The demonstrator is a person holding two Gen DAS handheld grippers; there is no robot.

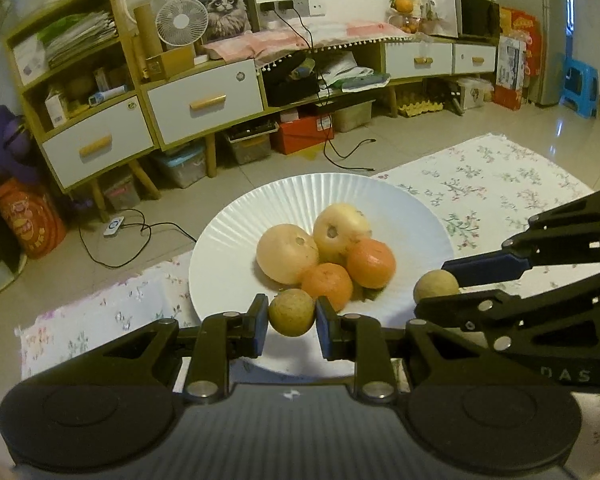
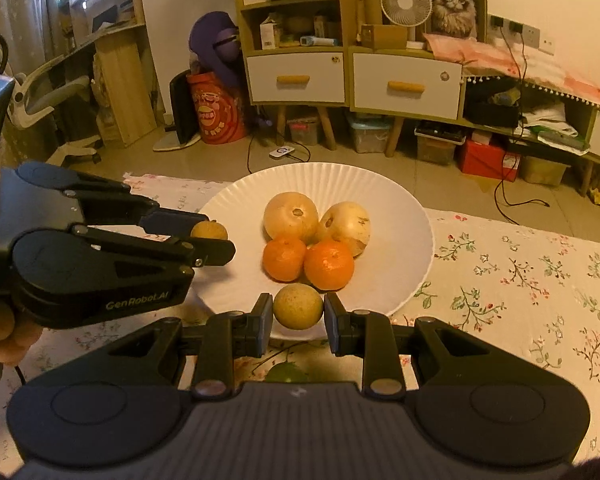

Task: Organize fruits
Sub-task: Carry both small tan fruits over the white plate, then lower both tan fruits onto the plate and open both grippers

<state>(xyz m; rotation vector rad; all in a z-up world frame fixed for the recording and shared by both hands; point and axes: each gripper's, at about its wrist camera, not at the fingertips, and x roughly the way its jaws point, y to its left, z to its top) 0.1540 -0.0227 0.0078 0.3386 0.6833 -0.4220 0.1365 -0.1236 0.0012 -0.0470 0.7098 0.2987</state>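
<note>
The left gripper (image 1: 291, 312) is clenched on a small round tan-green fruit with a rough, speckled skin (image 1: 291, 312), pinched between its blue pads just above the near rim of the white fluted paper plate (image 1: 236, 224). The right gripper (image 2: 299, 307) grips a second small tan fruit of the same kind (image 2: 299, 307) in the same way, at the plate's near edge on its own side. Each view shows the other gripper with its fruit, close together over the plate.

In the plate's middle lie two pale yellow apples (image 2: 291, 217) and two orange mandarins (image 2: 285, 254), all touching in a tight cluster. The plate rests on a white floral tablecloth (image 2: 520, 276); a green leaf (image 2: 286, 373) lies on the cloth beneath the right gripper.

The main risks, as I judge them: the small round fruits may roll off the shallow sloping rim if let go too near the edge. Both tools converging could knock fingers together, or nudge a mandarin and scatter the cluster. Pressing down on the rim could tip the light paper plate.
</note>
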